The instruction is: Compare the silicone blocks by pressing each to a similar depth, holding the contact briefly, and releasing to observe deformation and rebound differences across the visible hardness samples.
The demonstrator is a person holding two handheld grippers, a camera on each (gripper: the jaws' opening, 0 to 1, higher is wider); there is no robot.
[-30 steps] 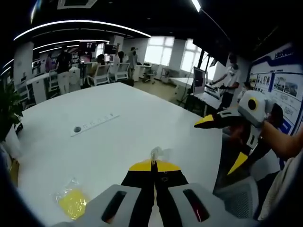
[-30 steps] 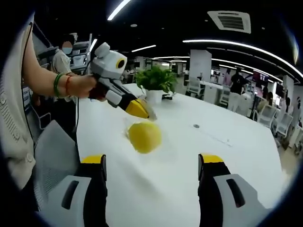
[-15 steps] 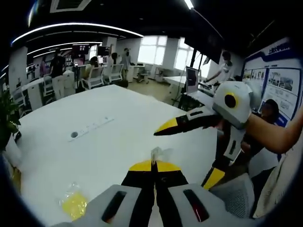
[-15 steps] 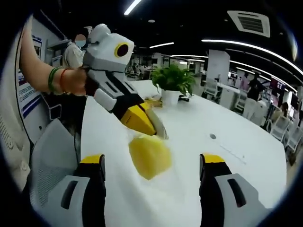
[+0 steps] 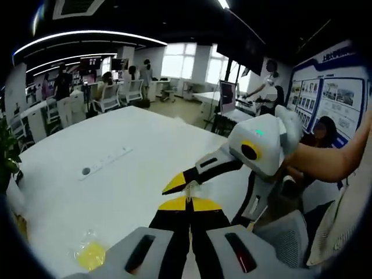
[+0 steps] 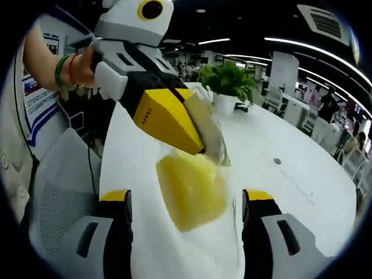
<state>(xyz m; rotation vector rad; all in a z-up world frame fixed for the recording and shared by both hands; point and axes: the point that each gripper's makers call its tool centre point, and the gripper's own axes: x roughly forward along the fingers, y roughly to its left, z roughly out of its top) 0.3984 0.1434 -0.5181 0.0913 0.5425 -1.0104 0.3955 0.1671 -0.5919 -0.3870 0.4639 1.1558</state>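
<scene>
A yellow silicone block hangs in a clear plastic bag in the right gripper view. My left gripper is shut on the bag's top edge and holds it over the white table. My right gripper is open, with the hanging block between its two jaws and a gap on each side. In the left gripper view my left gripper pinches the bag's edge, and the right gripper reaches in from the right, jaws spread. A second bagged yellow block lies on the table.
A potted plant stands at the table's far end. A socket strip is set into the table's middle. A grey mesh chair stands by the table's near edge. People and desks fill the office behind.
The right gripper has come in close to the left one, so the hanging bagged block now sits between its open jaws. The left gripper has stayed shut on the bag.
</scene>
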